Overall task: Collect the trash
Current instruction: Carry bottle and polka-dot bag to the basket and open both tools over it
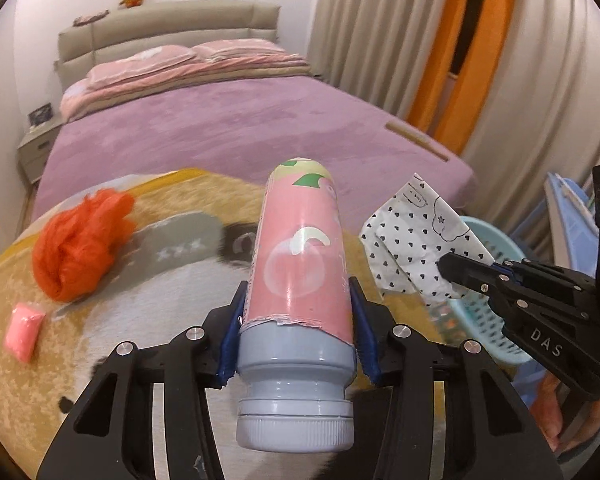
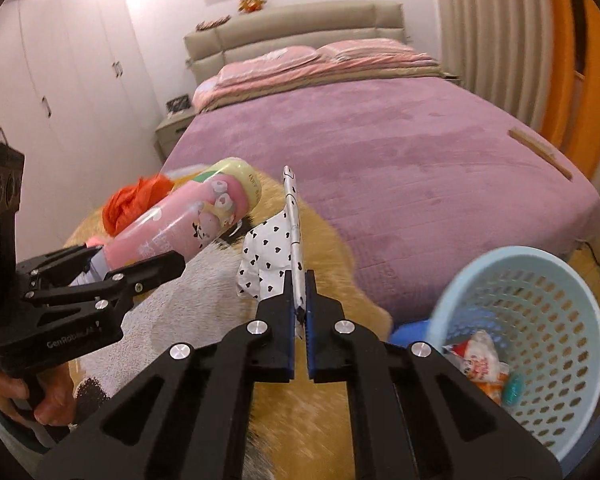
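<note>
Looking along the left gripper [image 1: 296,316], its blue pads are clamped on the sides of a pink bottle [image 1: 300,248] just above the grey cap. The bottle's long axis runs straight out along the fingers, cap toward the camera, base pointing at the purple bed [image 1: 260,120]. To its right the right gripper [image 1: 446,266] pinches a heart-print wrapper [image 1: 404,240], and behind that wrapper a sliver of the pale blue basket [image 1: 476,320] shows, so the basket lies to the right of both loads. An orange plastic bag [image 1: 80,244] and a small pink packet [image 1: 22,332] lie on the rug [image 1: 148,332] at the left, untouched.

Seen from the right wrist, the jaws are shut flat on the wrapper [image 2: 280,248], which stands edge-on and upright between the pads. The basket [image 2: 480,276] sits low at the right, just beside this gripper, mouth tilted toward the camera, with some trash already inside. The left gripper [image 2: 172,264] and its bottle [image 2: 188,216] are far left, well apart from the basket. Judging by that, the right hand is the nearer one and probably drops first.
</note>
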The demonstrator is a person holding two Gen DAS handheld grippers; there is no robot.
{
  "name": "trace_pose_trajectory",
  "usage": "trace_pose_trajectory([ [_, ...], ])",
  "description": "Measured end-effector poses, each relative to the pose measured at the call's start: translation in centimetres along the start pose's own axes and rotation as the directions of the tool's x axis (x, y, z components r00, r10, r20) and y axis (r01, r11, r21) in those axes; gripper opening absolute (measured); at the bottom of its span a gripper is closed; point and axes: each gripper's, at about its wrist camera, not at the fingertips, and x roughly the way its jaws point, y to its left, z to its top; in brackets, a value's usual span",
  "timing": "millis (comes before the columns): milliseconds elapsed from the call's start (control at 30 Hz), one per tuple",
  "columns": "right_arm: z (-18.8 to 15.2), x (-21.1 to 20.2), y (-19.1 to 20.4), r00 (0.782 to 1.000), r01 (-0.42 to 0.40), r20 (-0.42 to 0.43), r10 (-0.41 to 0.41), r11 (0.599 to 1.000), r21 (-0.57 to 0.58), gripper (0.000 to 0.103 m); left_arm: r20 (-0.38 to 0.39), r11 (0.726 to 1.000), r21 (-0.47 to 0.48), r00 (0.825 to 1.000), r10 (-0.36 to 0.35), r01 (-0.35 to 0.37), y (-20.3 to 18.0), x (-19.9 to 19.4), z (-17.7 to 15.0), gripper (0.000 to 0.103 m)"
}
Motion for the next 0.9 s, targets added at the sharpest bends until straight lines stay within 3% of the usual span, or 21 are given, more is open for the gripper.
trace_pose_trajectory([
  [433, -1.9, -6.1, -9.7, 0.987, 0.142, 0.042, -0.153, 0.969, 0.201, 0.003, 0.011, 0.987, 0.097, 0.991, -0.132, 0.131, -9.6, 0.7, 1.1, 0.045],
  [667, -4.2, -5.5, -14.7, 0.974, 0.225, -0.048, -0.221, 0.926, 0.303, 0.003, -0.019, 0.969, 0.135, 0.978, -0.208, 0.209, -15.0, 2.8, 1.4, 0.045],
  [900, -6.5, -4.0, -18.0, 0.967, 0.250, -0.137, -0.214, 0.894, 0.372, 0.003, -0.073, 0.955, 0.155, 0.967, -0.245, 0.254, -18.9, 5.6, 1.0, 0.045],
])
